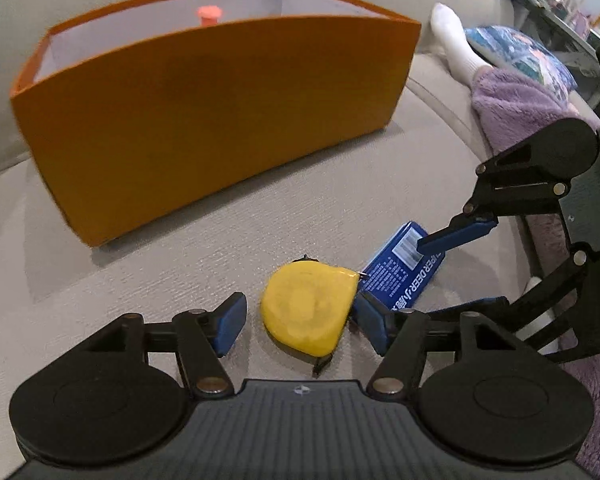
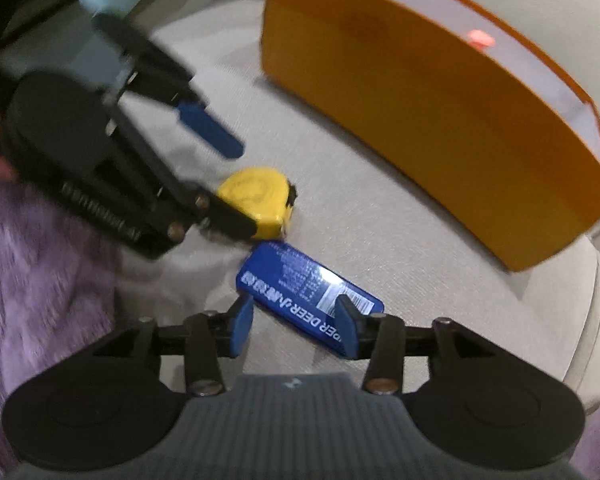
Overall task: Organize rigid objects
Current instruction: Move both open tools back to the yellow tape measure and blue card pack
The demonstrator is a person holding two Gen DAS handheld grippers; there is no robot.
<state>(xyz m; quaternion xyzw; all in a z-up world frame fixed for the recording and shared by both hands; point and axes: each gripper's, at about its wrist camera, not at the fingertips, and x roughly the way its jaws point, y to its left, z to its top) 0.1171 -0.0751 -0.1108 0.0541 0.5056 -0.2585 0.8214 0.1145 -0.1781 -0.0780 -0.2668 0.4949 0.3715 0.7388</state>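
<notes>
Straddling tape measure (image 1: pixel 306 308) | left gripper (image 1: pixel 300 326) spread | orange box (image 1: pixel 220 120) well apart

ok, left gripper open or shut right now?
Open. The left gripper has its blue pads either side of the yellow tape measure, gaps visible.

The left wrist camera looked low and close across the sofa cushion (image 1: pixel 340 200) toward the orange box (image 1: pixel 220 120). The right wrist camera faced the same box from the other side. Both shared the yellow tape measure (image 1: pixel 308 312) and blue tin (image 2: pixel 300 280).
</notes>
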